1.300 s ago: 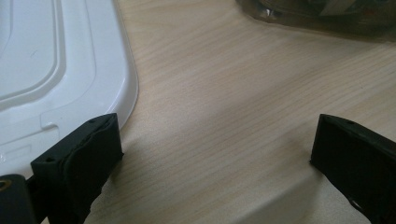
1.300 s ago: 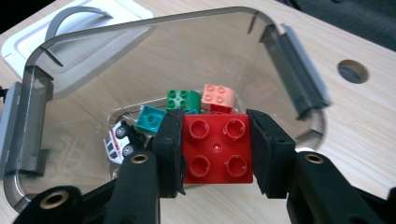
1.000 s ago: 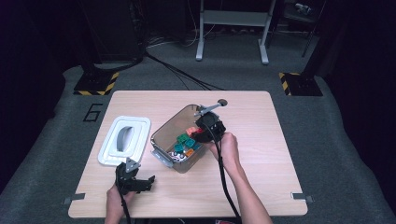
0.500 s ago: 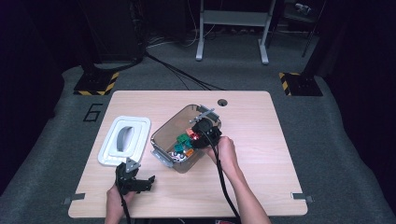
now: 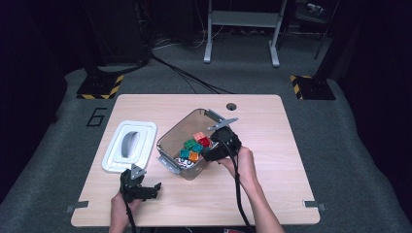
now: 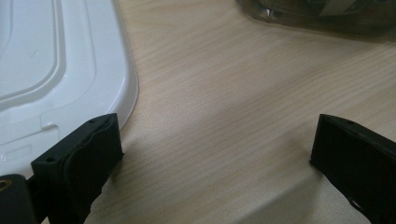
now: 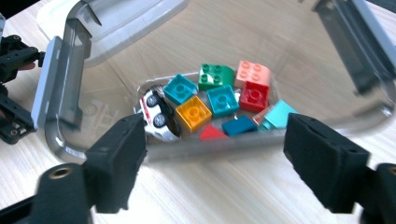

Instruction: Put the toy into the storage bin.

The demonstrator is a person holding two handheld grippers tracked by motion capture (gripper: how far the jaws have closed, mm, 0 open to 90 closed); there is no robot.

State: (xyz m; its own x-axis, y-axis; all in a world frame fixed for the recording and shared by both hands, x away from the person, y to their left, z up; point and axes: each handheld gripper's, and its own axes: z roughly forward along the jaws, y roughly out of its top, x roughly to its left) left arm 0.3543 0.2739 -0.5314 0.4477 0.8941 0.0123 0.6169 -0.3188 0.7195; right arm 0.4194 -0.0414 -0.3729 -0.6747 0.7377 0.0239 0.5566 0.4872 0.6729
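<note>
A clear grey bin [image 5: 170, 135] stands in the middle of the table and holds several toy bricks [image 5: 195, 144]. My right gripper [image 5: 207, 154] is open at the bin's near right rim and points into it, holding nothing. Between its jaws in the right gripper view [image 7: 215, 163] lie an orange brick [image 7: 193, 113], a red brick [image 7: 254, 96], a green brick [image 7: 215, 76] and a small white toy car [image 7: 156, 116]. The open, empty left gripper [image 5: 151, 190] rests low near the table's front left; its jaws [image 6: 215, 154] frame bare wood beside the white lid [image 6: 46, 60].
The white lid [image 5: 130, 145] lies flat to the left of the bin, handle up. The bin's grey latch flaps [image 5: 219, 119] stick out at its ends. A cable hole [image 5: 231, 106] sits near the table's far edge. Bare wood [image 5: 277, 145] stretches to the right.
The right gripper has drawn back from over the bin toward the person and now sits at its near rim. The left gripper has stayed put.
</note>
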